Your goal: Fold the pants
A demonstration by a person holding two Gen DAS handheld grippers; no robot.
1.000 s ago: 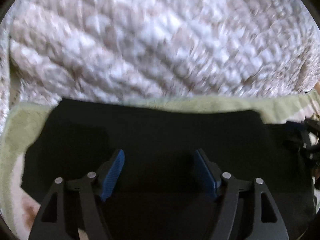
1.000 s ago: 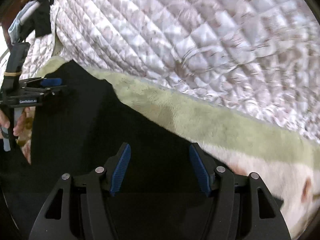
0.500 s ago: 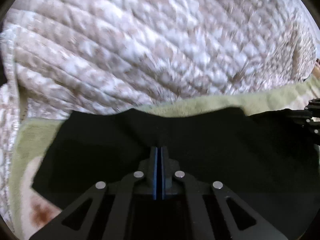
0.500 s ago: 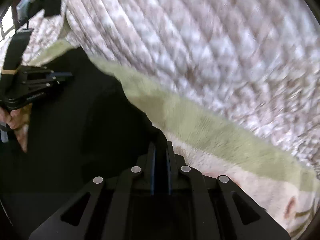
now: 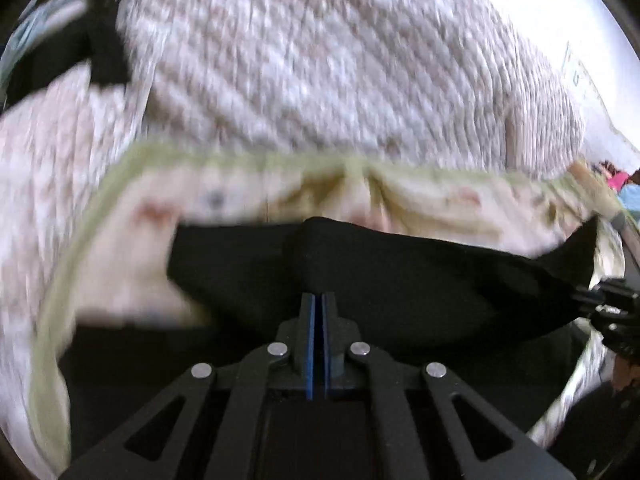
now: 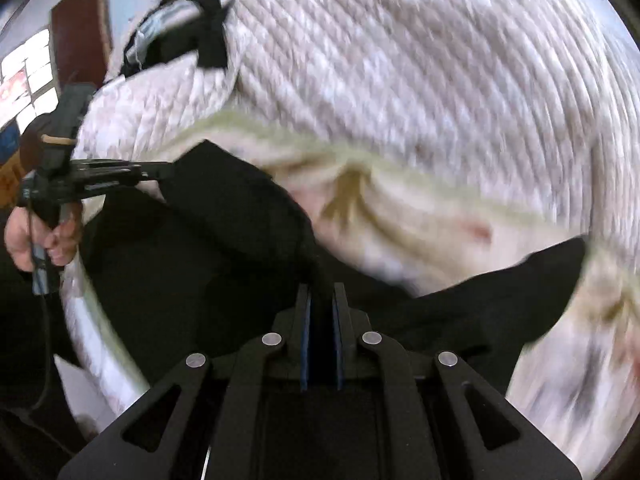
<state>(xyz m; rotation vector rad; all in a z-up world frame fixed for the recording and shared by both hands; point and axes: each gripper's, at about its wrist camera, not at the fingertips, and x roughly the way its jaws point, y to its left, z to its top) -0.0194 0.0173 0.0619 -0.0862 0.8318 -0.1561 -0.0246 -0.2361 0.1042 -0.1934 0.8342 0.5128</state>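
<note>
A: Where are the pants [image 5: 400, 280] found?

B: They are held up off the blanket [image 5: 132, 240], just in front of the quilt [image 5: 340, 72]. One edge is pinched at two places and stretched between them, so the cloth hangs as a dark band, with more of it seen below, toward the cameras.

A: How are the jaws set?

B: On the left gripper [image 5: 319, 320] the jaws are pressed together on a raised bunch of the black cloth. On the right gripper [image 6: 320, 320] the blue pads are kept slightly apart by a fold of the same cloth caught between them. Both grips are judged firm, since the cloth is drawn taut from each pinch.

A: Why is the edge held at two points?

B: A spread edge can be carried over as one straight line; a single pinch would let the cloth droop and twist. The lifting also frees the layer from the blanket, so nothing is dragged.

A: What is seen around the pants?

B: The blanket with its green border lies under them, and the quilt rises behind that. Another dark garment [image 6: 188, 40] is draped at the quilt's far left. The left hand [image 6: 36, 232] is seen beside the pants in the right view.

A: And the step in hand?

B: A fold is judged to be under way, not yet laid down.
</note>
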